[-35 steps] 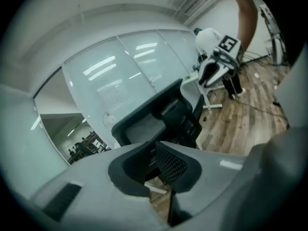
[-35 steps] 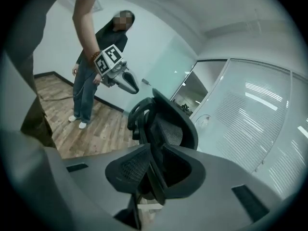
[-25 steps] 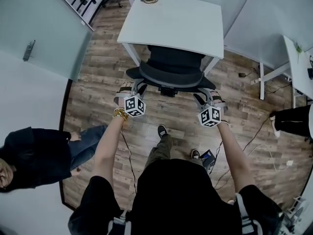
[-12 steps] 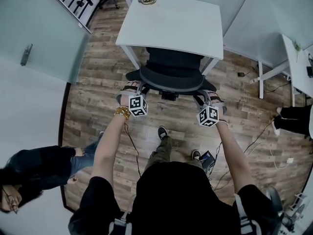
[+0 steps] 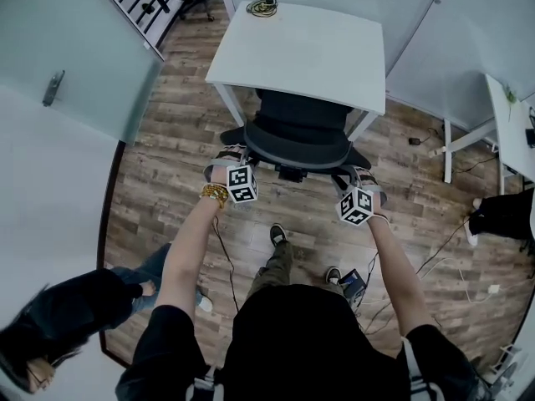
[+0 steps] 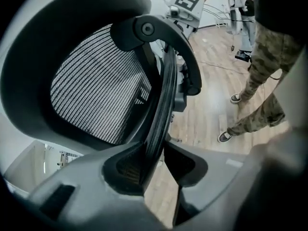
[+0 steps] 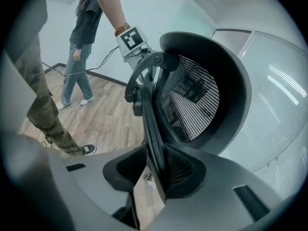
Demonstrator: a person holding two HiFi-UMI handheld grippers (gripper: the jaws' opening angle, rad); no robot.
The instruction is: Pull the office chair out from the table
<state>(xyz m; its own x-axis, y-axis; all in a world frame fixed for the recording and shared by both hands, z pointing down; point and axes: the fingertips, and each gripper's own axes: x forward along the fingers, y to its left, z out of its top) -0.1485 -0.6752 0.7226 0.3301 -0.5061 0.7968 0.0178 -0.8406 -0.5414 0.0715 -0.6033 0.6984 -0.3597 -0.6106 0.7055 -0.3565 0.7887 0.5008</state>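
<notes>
office chair (image 5: 297, 136) rim between left tongs (image 5: 226, 154), right tongs (image 5: 359, 176), just closing, seemingly gripped

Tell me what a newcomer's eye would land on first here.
A black mesh-backed office chair sits tucked under the white square table at the middle top. The left gripper and right gripper hold the backrest's rim at either side, their jaws having just been closing on it. A bystander in dark clothes stands at lower left.

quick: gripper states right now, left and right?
Left gripper: jaws have just been closing, now clamped on the black mesh office chair's backrest rim.
Right gripper: jaws have just been closing, now clamped on the same backrest's opposite edge.
</notes>
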